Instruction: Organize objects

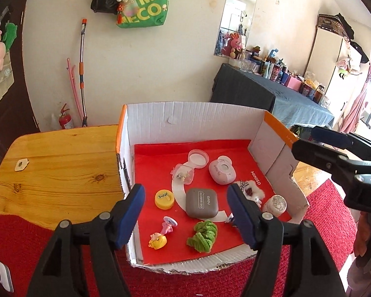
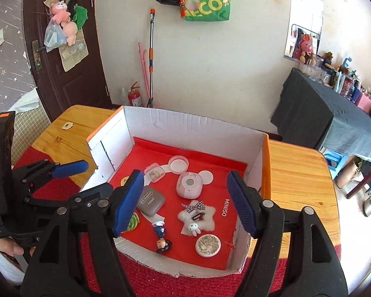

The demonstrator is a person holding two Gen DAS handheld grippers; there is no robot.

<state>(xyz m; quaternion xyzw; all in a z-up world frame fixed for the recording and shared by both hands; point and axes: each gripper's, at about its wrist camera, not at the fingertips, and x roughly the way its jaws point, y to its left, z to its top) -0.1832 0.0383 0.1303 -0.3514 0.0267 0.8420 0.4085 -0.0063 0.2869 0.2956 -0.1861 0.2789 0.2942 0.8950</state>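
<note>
A white cardboard box (image 1: 193, 113) with a red liner holds small things: a grey eye-shadow case (image 1: 201, 203), a pink round case (image 1: 222, 173), a yellow tin (image 1: 164, 198), a green scrunchie (image 1: 203, 236), a clear small box (image 1: 183, 174), a fluffy white star clip (image 2: 196, 216), a doll figure (image 2: 162, 237) and a round speckled compact (image 2: 208, 245). My left gripper (image 1: 186, 216) is open and empty above the box's near side. My right gripper (image 2: 184, 204) is open and empty above the box; it also shows at the right of the left wrist view (image 1: 334, 146).
The box stands on a wooden table (image 1: 54, 168) with a red mat (image 1: 17, 242) at the near edge. A small tag (image 1: 21, 165) lies on the table's left part. A dark-draped table with bottles (image 1: 272, 86) stands at the back right.
</note>
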